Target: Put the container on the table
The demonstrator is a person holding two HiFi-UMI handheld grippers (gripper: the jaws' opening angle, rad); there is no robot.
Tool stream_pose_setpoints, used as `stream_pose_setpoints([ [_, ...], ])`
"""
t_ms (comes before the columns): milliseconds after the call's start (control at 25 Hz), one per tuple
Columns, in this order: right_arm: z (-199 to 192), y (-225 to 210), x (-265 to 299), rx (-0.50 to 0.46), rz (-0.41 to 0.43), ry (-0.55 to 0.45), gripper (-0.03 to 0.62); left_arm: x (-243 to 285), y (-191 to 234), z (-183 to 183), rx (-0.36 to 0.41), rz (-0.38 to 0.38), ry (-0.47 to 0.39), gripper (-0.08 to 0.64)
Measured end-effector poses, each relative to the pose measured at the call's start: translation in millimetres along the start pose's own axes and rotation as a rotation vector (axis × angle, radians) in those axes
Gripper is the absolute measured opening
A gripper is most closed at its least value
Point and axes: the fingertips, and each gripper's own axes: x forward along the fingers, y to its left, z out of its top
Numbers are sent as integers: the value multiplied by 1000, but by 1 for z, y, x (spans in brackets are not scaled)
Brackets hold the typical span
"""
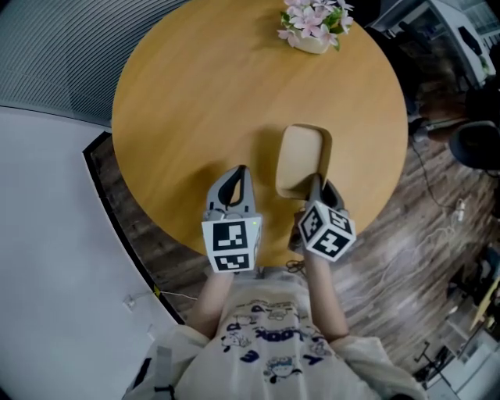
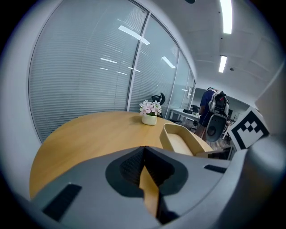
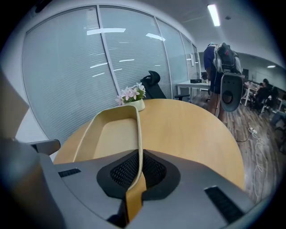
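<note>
The container [image 1: 303,160] is a beige oblong tray, empty, over the near right part of the round wooden table [image 1: 195,101]. My right gripper [image 1: 316,187] is shut on the rim at its near end. In the right gripper view the thin wall [image 3: 139,134] runs straight between the jaws of that gripper [image 3: 136,179]. Whether the tray's base touches the tabletop I cannot tell. My left gripper [image 1: 234,183] hovers beside it to the left, shut and empty. The left gripper [image 2: 145,174] looks along the tabletop, with the container [image 2: 183,138] to the right.
A small white pot of pink flowers [image 1: 312,23] stands at the table's far edge. A glass wall with blinds [image 2: 80,67] runs behind the table. Office chairs [image 3: 230,91] and a person stand beyond on the right. Cables lie on the wood floor [image 1: 437,219].
</note>
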Motion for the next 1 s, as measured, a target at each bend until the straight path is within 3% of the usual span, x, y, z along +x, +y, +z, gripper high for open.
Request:
stream_pose_setpoints([
  [720,-48,-10,39,-18,-43,155,12,24,9,-45,-26,4,108,3],
  [1000,-60,-6,44,-20,-17,193,12,21,8,-53,-31,12,121,3],
])
